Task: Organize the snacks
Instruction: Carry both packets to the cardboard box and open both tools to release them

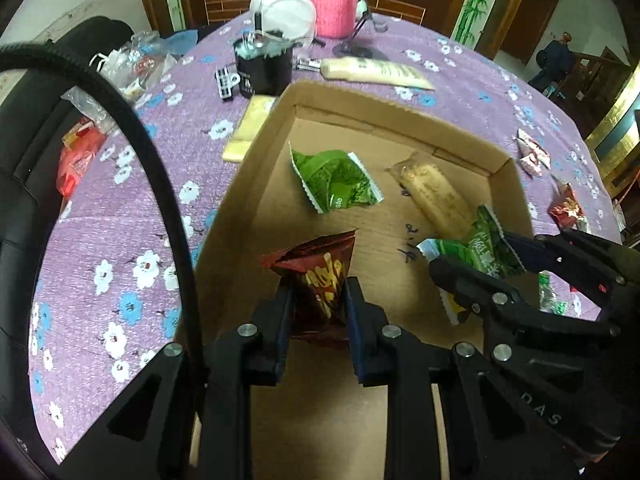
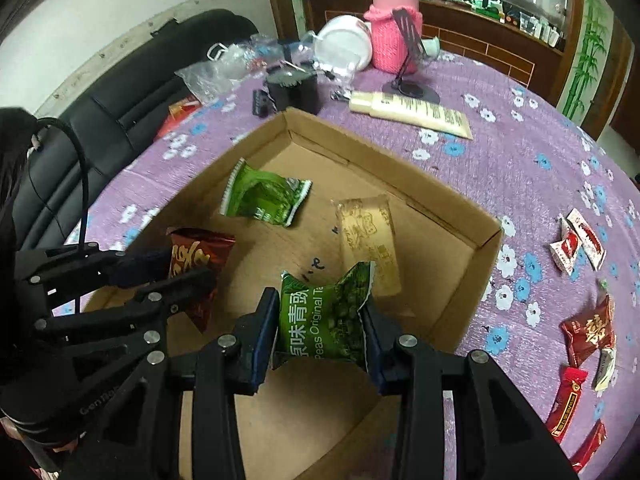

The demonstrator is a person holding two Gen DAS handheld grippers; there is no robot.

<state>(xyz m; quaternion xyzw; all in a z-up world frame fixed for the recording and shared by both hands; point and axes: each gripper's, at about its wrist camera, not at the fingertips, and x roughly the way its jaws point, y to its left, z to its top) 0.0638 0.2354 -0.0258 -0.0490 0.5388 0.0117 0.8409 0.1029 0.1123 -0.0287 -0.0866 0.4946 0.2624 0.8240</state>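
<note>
The left gripper (image 1: 318,300) pinches a dark red snack packet (image 1: 320,276) above the cardboard box (image 1: 256,152). The right gripper (image 2: 320,320) pinches a green pea packet (image 2: 324,316) between its 2 fingers, also over the box.

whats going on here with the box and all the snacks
A person is sorting snacks into a cardboard box with two handheld grippers. The left gripper holds a dark red packet over the box; the right gripper holds a green pea packet. Another green packet and a tan bar already lie inside. More red snacks wait on the tablecloth.
</note>
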